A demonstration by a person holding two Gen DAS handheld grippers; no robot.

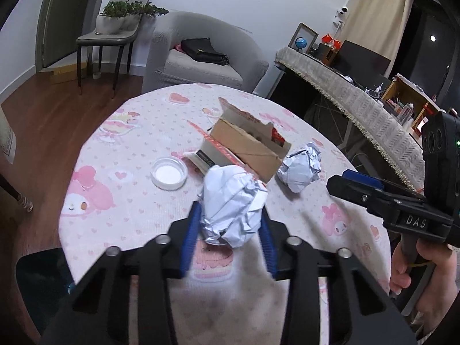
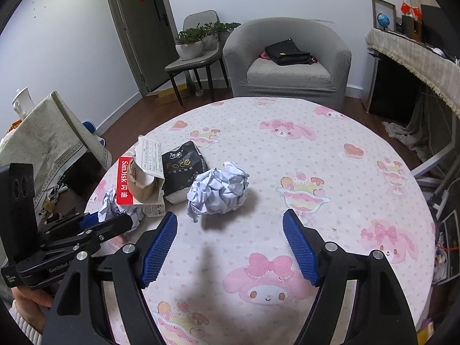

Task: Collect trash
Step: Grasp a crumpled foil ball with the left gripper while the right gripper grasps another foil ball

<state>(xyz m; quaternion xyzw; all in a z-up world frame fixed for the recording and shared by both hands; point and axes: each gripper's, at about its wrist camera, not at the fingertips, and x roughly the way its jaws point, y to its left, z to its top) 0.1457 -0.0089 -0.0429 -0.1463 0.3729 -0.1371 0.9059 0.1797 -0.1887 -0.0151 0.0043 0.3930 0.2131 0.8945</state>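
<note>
The left gripper [image 1: 230, 230] has its blue fingers [image 1: 189, 235] clenched on a crumpled paper ball [image 1: 233, 204], just in front of the torn cardboard box [image 1: 247, 146] on the tabletop [image 1: 129, 201]. The right gripper [image 2: 230, 244] is released, fingers spread wide; a second paper ball [image 2: 218, 192] lies beyond their tips, untouched, right of the box.

Bare counter [image 2: 330, 172] open right of the far paper ball [image 2: 218, 192], torn cardboard box [image 1: 247, 146] and black packet [image 2: 184, 169] crowding the left, white lid [image 1: 169, 173] beside them, right claw [image 2: 230, 244] clear of all
</note>
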